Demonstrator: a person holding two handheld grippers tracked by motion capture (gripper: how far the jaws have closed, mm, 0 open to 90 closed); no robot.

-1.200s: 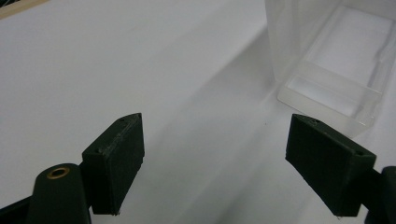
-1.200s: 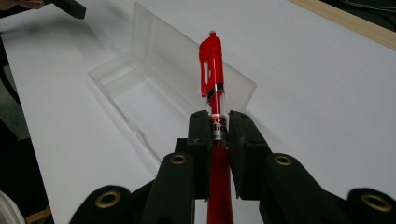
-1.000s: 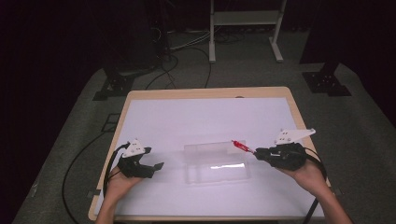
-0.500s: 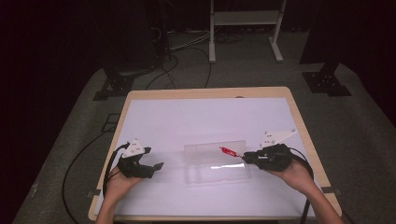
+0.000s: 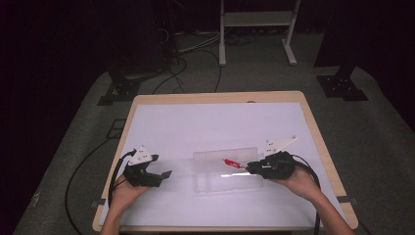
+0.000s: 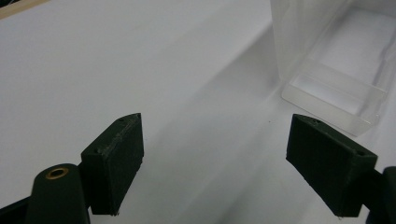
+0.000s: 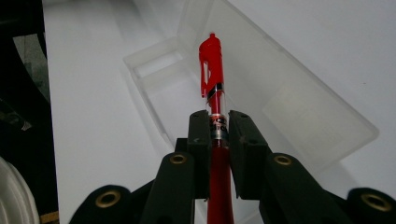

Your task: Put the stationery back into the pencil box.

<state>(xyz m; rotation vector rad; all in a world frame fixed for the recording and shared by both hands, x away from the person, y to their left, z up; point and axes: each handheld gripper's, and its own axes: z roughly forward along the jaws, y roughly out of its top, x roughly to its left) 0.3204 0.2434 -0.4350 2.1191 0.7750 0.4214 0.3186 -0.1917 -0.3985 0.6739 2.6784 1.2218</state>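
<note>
I am holding a red pen (image 7: 212,88) tight in my right gripper (image 7: 218,128), its two jaws squeezing the pen's middle. The pen is hanging over the open clear plastic box (image 5: 215,174) on the white table (image 5: 195,127). My left gripper (image 6: 233,158) is resting beside the box, its jaws standing wide apart with nothing between them.

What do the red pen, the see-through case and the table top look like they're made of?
The red pen with a clear barrel section looks like glossy plastic, with a moulded clip and clear section. The long see-through open case seems to be clear rigid plastic: the white surface shows through, and an edge glints. The table top looks like pale wood at its rim, under a matte white sheet, perhaps paper or laminate.
</note>
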